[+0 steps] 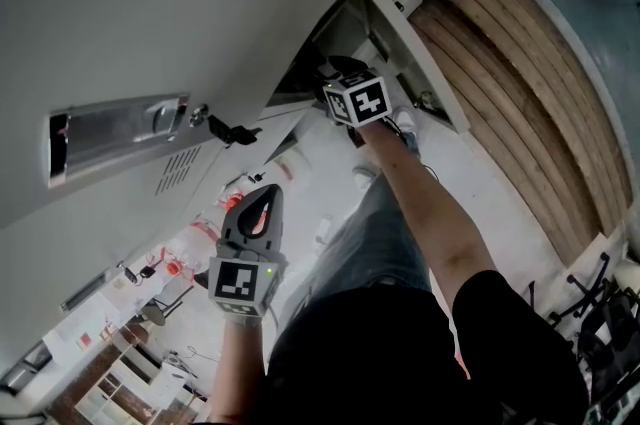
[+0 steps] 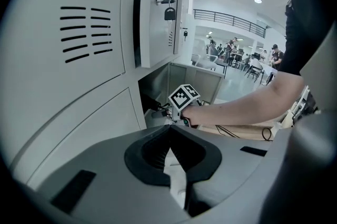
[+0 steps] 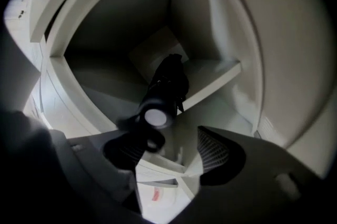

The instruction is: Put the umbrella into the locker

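The right gripper (image 3: 174,150) stands at the mouth of the locker (image 3: 100,22) with its jaws spread wide, pressing on nothing. The umbrella (image 3: 164,88) lies inside at frame centre, its long axis running straight away from the jaws into the depth. Its pale end cap is nearest, just above the pad at lower left. The left gripper (image 2: 169,133), jaws closed and empty, hangs well outside, so the right is far nearer.

The locker (image 3: 121,22) stands wide open, with room to pass beside the umbrella (image 3: 166,86). It juts out through the middle, and a shelf (image 3: 216,75) crosses the space behind it.
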A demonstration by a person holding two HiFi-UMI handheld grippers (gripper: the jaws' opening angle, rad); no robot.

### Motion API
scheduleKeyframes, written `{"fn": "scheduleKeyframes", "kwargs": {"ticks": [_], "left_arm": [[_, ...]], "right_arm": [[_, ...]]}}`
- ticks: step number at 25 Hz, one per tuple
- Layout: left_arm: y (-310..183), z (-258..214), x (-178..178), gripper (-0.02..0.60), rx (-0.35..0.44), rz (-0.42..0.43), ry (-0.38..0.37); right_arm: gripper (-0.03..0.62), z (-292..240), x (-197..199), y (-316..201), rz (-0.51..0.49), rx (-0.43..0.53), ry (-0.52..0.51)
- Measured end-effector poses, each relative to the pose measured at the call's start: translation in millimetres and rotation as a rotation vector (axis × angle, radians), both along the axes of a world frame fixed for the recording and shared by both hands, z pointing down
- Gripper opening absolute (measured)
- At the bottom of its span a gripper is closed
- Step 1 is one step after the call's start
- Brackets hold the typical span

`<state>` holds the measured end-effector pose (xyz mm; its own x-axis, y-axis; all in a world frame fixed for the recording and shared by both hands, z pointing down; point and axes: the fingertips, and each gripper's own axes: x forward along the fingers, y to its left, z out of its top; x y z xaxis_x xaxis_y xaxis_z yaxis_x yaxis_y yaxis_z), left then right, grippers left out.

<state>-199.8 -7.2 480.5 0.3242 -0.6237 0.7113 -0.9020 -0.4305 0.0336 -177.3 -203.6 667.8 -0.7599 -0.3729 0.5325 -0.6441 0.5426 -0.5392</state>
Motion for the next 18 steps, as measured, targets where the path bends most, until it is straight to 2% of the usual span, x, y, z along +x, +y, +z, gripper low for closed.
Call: {"fn": "scheduleKeyframes", "kwargs": {"ticks": [6,9,12,18], "left_arm": [[5,4,2,0.011,0.002,0.024,-0.008],[7,4,2,0.011,0.0,0.025,-0.007],[9,6,2,0.011,-0.005,0.022,-0.006],[8,9,8,0.011,-0.012,0.031,-0.003]], "right_arm": [[0.229,-6,16,14,0.048,0.048,0.003],[0.134,-13,25,16,0.066,0.117,0.028],[0.007,-18,31,14,0.085,0.154,0.046],[-0.003,-24,20,3,0.058,0.172,0.056]]}}
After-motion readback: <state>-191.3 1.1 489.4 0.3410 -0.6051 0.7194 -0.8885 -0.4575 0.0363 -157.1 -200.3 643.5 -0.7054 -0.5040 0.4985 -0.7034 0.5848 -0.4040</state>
